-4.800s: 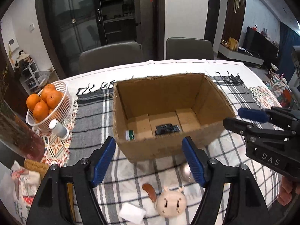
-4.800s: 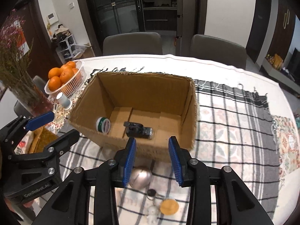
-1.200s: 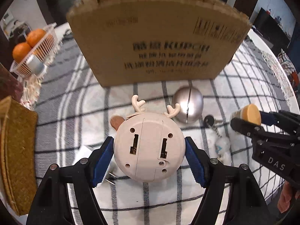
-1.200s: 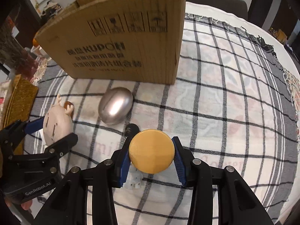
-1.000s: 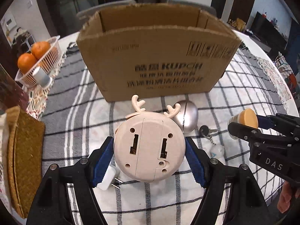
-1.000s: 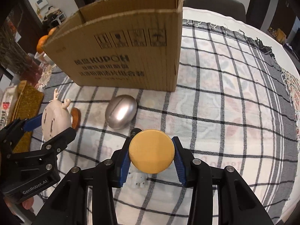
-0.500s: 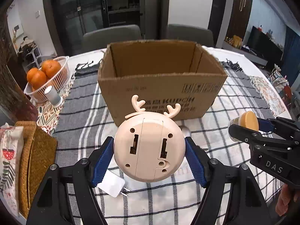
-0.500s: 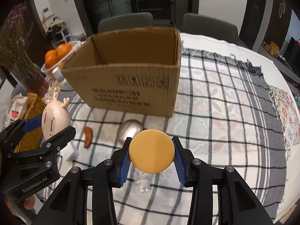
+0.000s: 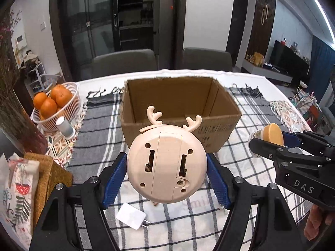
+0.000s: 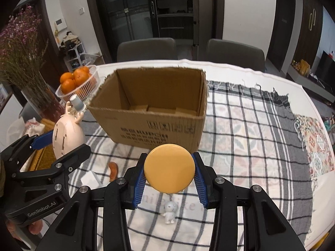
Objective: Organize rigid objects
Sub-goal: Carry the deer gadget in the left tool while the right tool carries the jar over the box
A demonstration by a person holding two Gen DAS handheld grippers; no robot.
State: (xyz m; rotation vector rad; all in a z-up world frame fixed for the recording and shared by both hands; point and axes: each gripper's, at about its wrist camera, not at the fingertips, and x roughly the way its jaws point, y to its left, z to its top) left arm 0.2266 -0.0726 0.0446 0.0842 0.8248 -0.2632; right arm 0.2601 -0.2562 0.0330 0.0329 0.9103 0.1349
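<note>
A round beige deer-shaped clock [image 9: 166, 165], antlers up and slotted back panel showing, is clamped in the left claw [image 9: 166, 179]. A small jar with a mustard-yellow lid [image 10: 169, 168] sits pinched in the right claw [image 10: 169, 176]. Beyond both stands an open cardboard box [image 10: 155, 127] on the tabletop.

The left gripper [image 9: 166, 178] sits low in its frame, clamped on a round toy [image 9: 166, 164]. The right gripper [image 10: 169, 176], likewise low (a thumb probably shows bottom right), pinches a yellow-lidded jar [image 10: 169, 171].
</note>
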